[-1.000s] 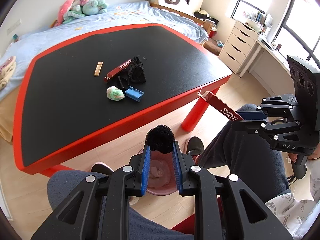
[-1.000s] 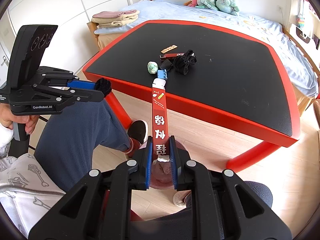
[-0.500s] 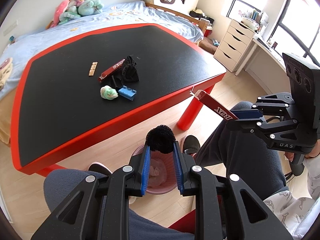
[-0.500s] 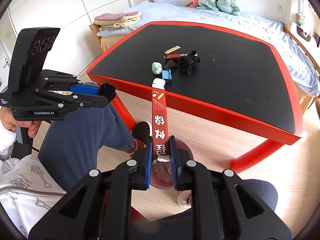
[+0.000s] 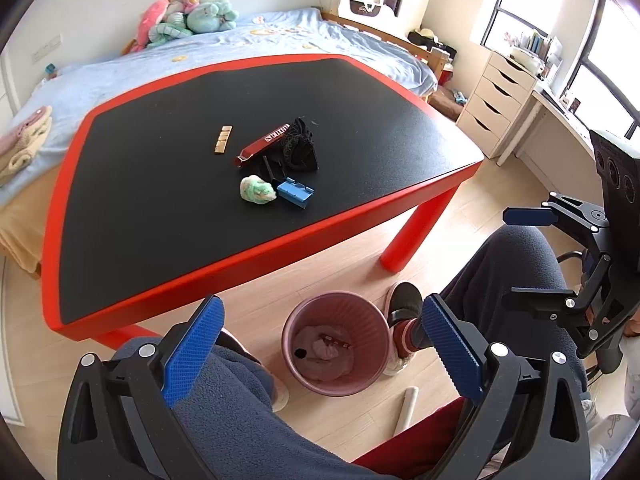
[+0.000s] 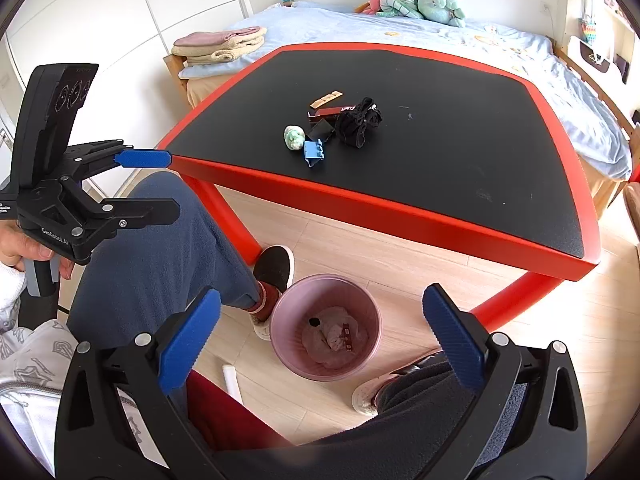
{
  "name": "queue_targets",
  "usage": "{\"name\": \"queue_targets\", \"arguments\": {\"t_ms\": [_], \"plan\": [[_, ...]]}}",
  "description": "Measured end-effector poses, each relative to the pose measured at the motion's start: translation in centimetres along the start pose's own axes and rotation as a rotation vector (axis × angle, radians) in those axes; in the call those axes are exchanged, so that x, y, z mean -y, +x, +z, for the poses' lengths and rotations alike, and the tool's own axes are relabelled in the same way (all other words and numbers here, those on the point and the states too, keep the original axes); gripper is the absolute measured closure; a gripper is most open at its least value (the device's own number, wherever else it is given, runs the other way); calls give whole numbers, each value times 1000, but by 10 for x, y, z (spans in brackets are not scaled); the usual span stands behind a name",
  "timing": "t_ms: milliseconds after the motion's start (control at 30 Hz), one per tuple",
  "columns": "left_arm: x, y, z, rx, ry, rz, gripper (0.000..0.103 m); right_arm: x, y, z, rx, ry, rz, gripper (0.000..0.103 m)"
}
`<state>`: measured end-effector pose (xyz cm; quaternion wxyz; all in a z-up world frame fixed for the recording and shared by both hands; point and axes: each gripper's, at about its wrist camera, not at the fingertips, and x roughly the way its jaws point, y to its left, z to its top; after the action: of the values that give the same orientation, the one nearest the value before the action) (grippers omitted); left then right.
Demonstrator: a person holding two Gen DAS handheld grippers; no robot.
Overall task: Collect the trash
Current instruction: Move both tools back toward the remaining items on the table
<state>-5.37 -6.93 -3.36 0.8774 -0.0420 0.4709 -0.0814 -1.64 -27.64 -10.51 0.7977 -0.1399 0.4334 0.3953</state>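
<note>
A pink trash bin (image 5: 362, 312) (image 6: 280, 320) stands on the floor below both grippers, holding crumpled paper, a small black ball (image 5: 299, 353) and a red wrapper (image 6: 345, 337). My left gripper (image 5: 320, 344) is open and empty above the bin. My right gripper (image 6: 322, 334) is open and empty above it too. On the table lie a red wrapper (image 5: 264, 142), a black cloth (image 5: 299, 151), a green-white wad (image 5: 257, 189), a blue clip (image 5: 295, 192) and a tan strip (image 5: 223, 139).
The black table with a red rim (image 5: 256, 256) stands ahead, a bed (image 5: 240, 40) behind it. My legs and feet flank the bin. A white tube (image 5: 407, 406) lies on the floor. White drawers (image 5: 496, 100) stand at the right.
Both grippers opened. The black ball left the left gripper and the red wrapper left the right gripper; both now lie in the bin.
</note>
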Motion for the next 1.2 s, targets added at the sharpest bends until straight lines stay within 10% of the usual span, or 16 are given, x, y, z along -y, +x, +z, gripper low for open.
{"name": "queue_targets", "arguments": {"t_ms": [1200], "plan": [[-26,-7,21,53,4,70,8,13,-2,39,53,46,-18,3]]}}
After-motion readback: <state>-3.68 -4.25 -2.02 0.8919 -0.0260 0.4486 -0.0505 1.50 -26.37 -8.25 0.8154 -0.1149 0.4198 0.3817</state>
